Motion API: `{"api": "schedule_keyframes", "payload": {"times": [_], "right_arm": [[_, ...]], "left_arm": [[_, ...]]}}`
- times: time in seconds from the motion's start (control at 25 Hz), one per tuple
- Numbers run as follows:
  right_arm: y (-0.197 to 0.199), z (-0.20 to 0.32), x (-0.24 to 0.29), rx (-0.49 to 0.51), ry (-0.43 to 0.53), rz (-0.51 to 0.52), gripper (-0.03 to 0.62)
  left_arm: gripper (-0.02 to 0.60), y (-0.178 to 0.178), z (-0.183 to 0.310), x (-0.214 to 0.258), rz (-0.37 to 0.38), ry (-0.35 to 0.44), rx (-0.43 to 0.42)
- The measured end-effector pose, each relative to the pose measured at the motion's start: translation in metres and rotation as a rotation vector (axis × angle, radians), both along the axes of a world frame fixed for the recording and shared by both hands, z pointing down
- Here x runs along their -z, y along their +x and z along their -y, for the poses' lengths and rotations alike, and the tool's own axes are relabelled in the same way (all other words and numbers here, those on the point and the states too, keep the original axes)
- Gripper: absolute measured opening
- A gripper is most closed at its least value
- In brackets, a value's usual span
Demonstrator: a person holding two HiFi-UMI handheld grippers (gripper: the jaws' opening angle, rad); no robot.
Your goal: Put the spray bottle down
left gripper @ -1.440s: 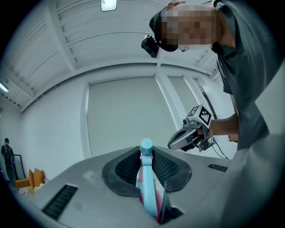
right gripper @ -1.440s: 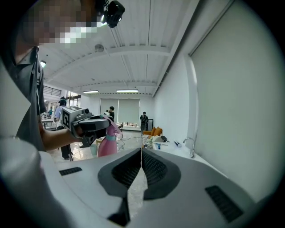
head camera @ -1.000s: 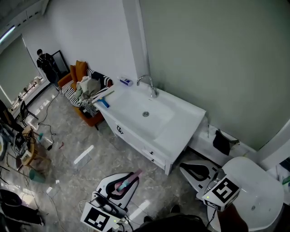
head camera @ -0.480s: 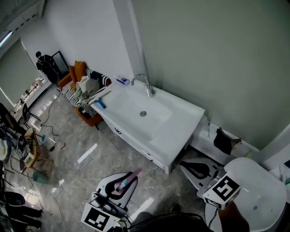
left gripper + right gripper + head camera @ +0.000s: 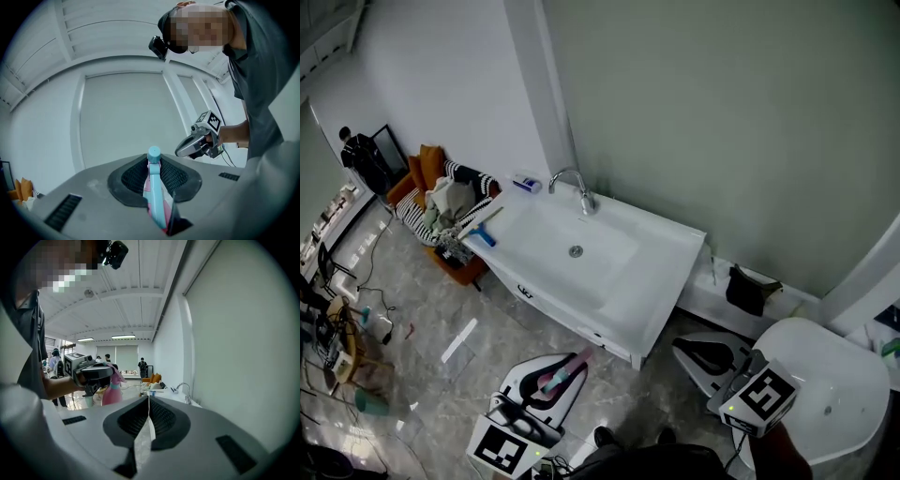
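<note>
One white sink counter point(image 5: 667, 270), grey floor point(image 5: 417, 281)

The sink surface point(image 5: 670, 258) lies bare right of the basin point(image 5: 572, 246); the faucet point(image 5: 584, 199) and wall point(image 5: 722, 112) block its back, a cluttered chair point(image 5: 422, 167) its left end.

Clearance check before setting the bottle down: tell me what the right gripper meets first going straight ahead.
The right gripper, shut and empty, would probably meet the white washbasin counter first; depth is unclear.
</note>
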State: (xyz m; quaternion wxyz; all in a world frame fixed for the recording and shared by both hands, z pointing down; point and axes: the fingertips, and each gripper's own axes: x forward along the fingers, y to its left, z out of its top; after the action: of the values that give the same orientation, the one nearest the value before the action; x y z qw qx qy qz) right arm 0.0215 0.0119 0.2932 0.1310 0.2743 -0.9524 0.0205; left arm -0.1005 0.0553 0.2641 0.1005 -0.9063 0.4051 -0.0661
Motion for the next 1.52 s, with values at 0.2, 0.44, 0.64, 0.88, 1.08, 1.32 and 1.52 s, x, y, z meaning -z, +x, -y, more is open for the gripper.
{"api": "schedule_keyframes", "payload": {"times": [0.2, 0.44, 0.64, 0.88, 1.08, 1.32, 1.52], "right_arm": [[-0.028, 0.007, 0.006, -0.058, 0.006, 0.015, 0.009], [-0.064, 0.01, 0.002, -0.086, 0.0, -0.005, 0.009], [-0.087, 0.011, -0.002, -0.111, 0.003, -0.035, 0.009], [-0.085, 0.029, -0.001, -0.123, 0.003, -0.066, 0.009], [-0.069, 0.055, -0.008, -0.109, -0.018, -0.059, 0.009], [-0.062, 0.089, 0.001, -0.031, -0.011, -0.013, 0.009], [-0.036, 0.118, 0.001, -0.011, -0.009, -0.026, 0.009]], "left_arm": [[0.063, -0.025, 0.014, 0.003, -0.01, 0.019, -0.071], [0.063, -0.06, 0.025, -0.002, -0.022, 0.016, -0.119], [0.063, -0.082, 0.029, -0.006, -0.059, 0.02, -0.14], [0.063, -0.084, 0.046, -0.01, -0.081, 0.013, -0.142], [0.063, -0.071, 0.066, -0.011, -0.067, -0.003, -0.119], [0.063, -0.054, 0.093, -0.009, -0.045, -0.013, -0.061], [0.063, -0.029, 0.114, -0.005, -0.054, -0.013, -0.026]]}}
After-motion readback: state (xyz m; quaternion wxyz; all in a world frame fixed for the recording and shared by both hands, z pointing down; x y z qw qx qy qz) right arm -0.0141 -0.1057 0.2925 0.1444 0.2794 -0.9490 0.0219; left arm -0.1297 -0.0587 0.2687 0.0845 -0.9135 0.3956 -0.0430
